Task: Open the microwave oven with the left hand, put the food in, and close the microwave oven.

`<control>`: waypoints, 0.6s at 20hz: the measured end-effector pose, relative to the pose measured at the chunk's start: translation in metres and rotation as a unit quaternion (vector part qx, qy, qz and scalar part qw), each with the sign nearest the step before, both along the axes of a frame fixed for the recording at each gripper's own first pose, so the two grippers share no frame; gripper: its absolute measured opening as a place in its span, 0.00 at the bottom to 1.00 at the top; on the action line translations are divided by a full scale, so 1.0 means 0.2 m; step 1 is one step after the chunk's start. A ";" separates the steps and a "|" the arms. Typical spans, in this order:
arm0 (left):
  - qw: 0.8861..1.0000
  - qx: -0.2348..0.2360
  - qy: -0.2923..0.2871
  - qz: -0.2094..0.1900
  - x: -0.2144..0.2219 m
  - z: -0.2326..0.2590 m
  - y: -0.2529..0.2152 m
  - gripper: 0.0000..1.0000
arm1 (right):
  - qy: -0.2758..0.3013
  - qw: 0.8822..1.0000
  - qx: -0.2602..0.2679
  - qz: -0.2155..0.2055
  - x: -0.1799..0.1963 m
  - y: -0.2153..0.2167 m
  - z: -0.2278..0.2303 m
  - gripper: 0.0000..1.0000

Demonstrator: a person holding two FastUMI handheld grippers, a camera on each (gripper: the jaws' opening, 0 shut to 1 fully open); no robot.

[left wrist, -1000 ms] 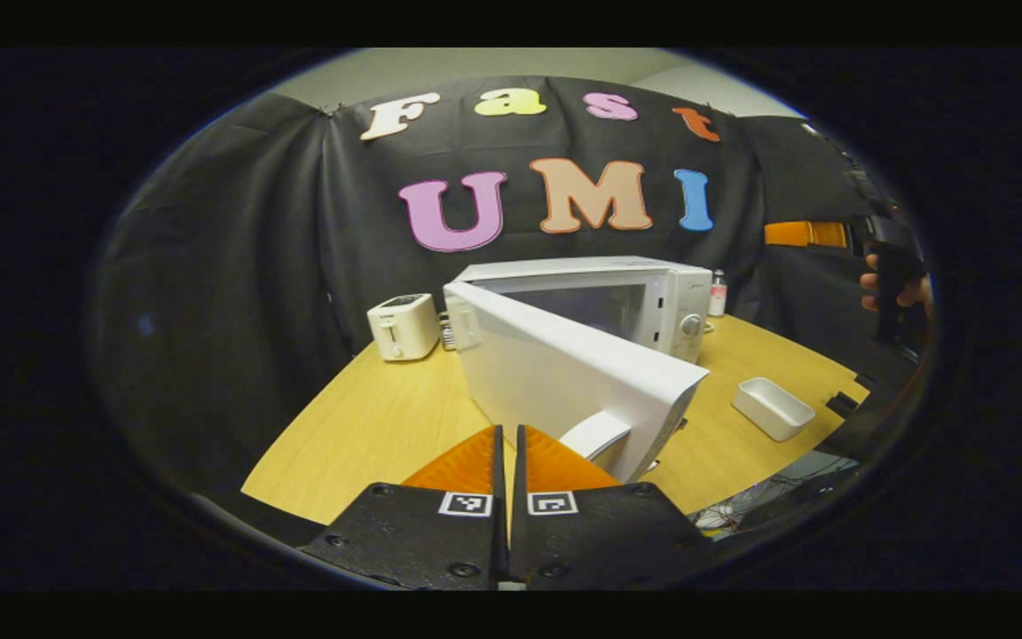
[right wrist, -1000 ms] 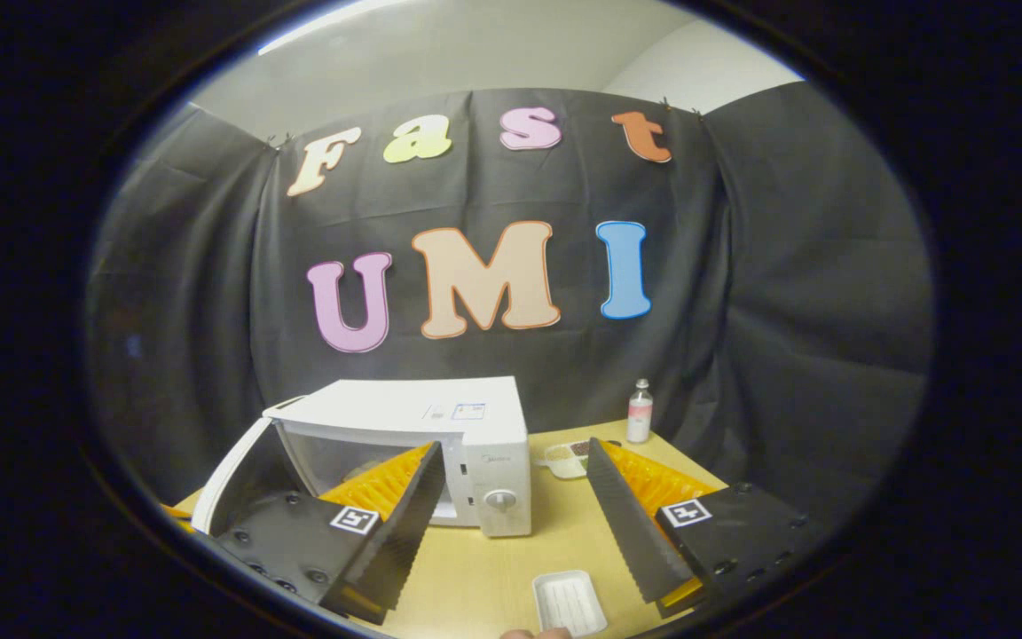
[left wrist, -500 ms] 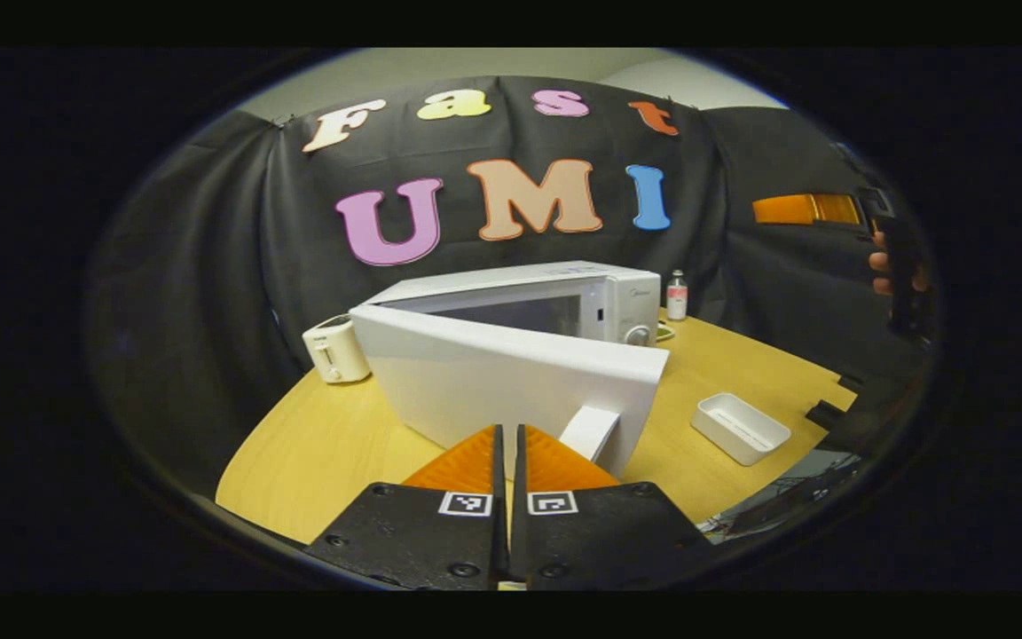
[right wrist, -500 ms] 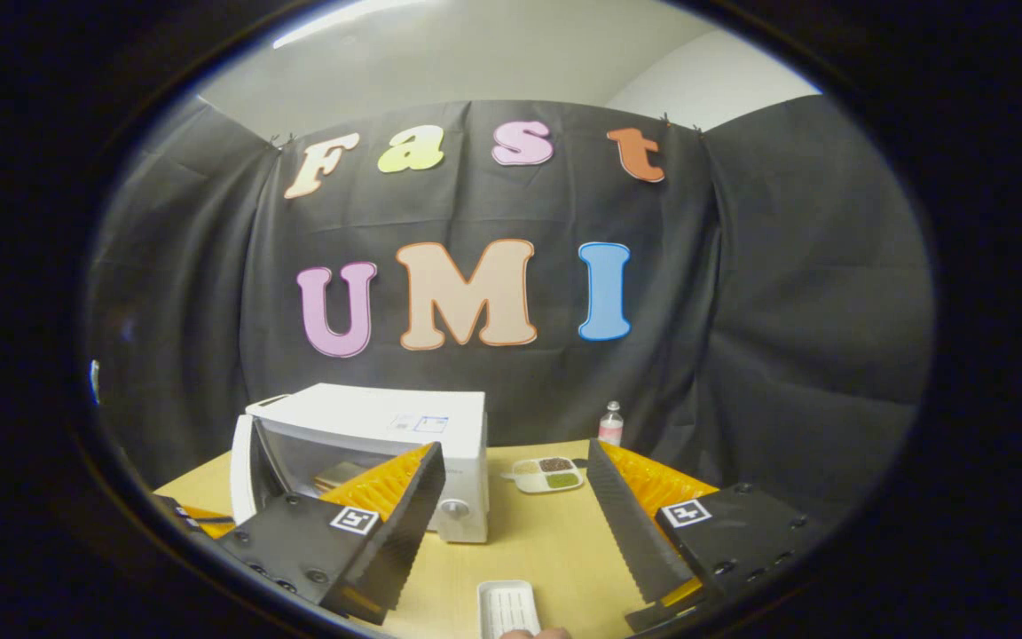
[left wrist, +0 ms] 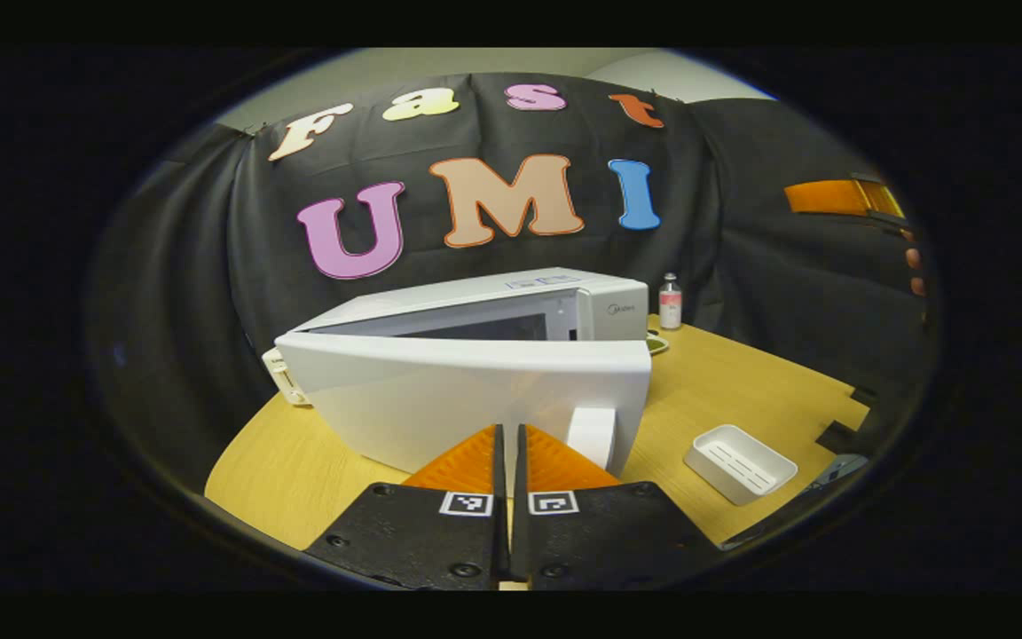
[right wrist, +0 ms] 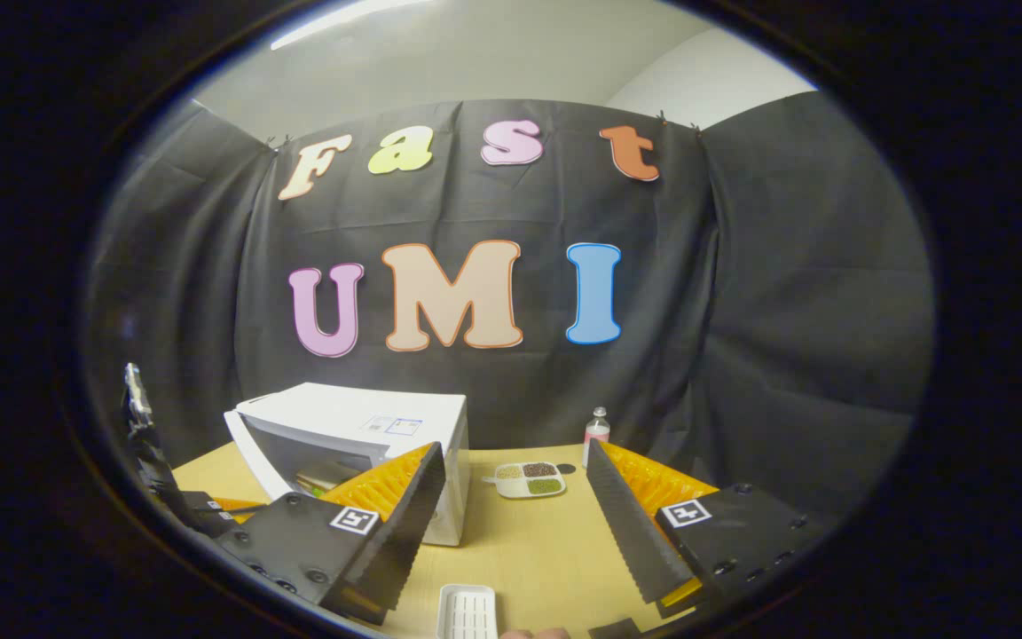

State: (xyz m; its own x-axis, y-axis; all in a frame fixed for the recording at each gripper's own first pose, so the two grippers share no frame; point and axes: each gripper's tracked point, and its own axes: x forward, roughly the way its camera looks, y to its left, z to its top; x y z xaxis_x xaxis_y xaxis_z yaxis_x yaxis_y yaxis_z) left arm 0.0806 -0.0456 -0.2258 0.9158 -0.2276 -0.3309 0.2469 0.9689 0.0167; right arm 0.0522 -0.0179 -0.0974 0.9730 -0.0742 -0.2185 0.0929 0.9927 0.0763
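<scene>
Microwave (left wrist: pixel 511 311) sits on the wooden table (left wrist: pixel 742 382) with its door (left wrist: pixel 475 399) part-way open, swung out toward the near side. In the left gripper view the left gripper (left wrist: pixel 508 444) has its 2 fingers pressed together with only a thin slit between them, right in front of the door's outer face and just left of the white handle (left wrist: pixel 593 435). Nothing is held between the fingers, and whether their tips touch the door cannot be told.

Near right on the table lies an empty white tray (left wrist: pixel 740 460). At the far right a small bottle (left wrist: pixel 670 303) stands beside the microwave, and a toaster (left wrist: pixel 283 380) peeks out at the far left behind the door.

In the right gripper view the right gripper (right wrist: pixel 511 506) is wide open and holds nothing, poised above the table in front of the microwave (right wrist: pixel 360 435). Through the door gap something flat lies inside the oven (right wrist: pixel 325 477); what it is cannot be made out. A divided dish (right wrist: pixel 529 479) with dark and green fillings rests far on the table, right of the microwave, near the bottle (right wrist: pixel 597 430). The white tray (right wrist: pixel 467 612) lies at the near edge.
</scene>
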 end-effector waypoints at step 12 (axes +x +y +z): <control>1.000 0.004 -0.010 -0.003 0.29 0.00 -0.17 0.01 | 0.007 1.000 -0.014 0.023 0.12 -0.06 -0.04 0.92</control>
